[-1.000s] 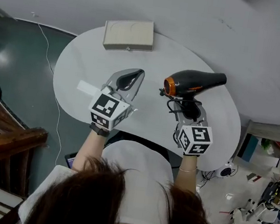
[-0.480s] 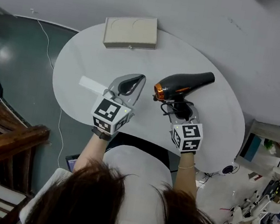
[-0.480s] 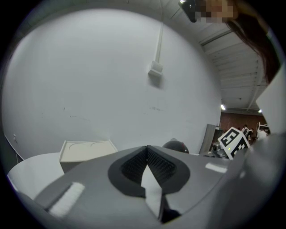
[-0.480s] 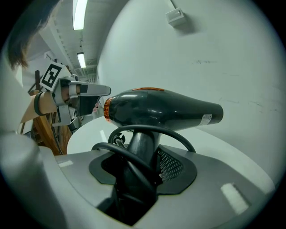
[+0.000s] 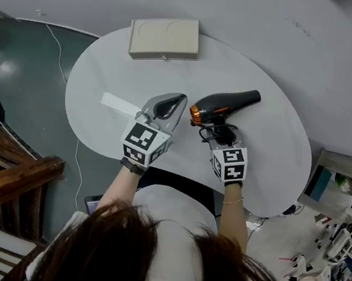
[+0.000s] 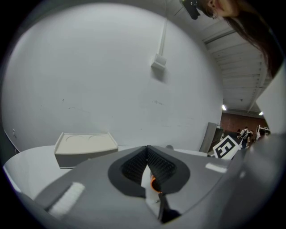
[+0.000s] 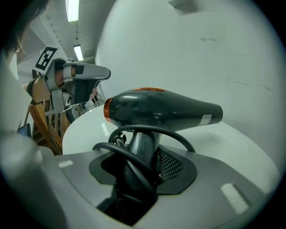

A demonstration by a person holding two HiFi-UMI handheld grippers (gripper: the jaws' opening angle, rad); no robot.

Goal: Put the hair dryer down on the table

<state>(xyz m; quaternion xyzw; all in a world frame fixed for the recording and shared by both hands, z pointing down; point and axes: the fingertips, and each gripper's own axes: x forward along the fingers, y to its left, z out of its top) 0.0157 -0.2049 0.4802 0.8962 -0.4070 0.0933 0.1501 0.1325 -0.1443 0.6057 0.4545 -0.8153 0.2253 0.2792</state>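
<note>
White rounded table (image 5: 107, 75); beige box (image 5: 164, 37), two round recesses on top, at far edge.

Beige box (image 5: 164, 37) (two round recesses on top); white cable (image 5: 54, 45) on floor (image 5: 14, 91).

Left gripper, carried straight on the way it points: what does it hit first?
Probably the bare table: the left gripper tilts slightly down. The beige box lies left of that line, the hair dryer right; depth is unclear.
</note>
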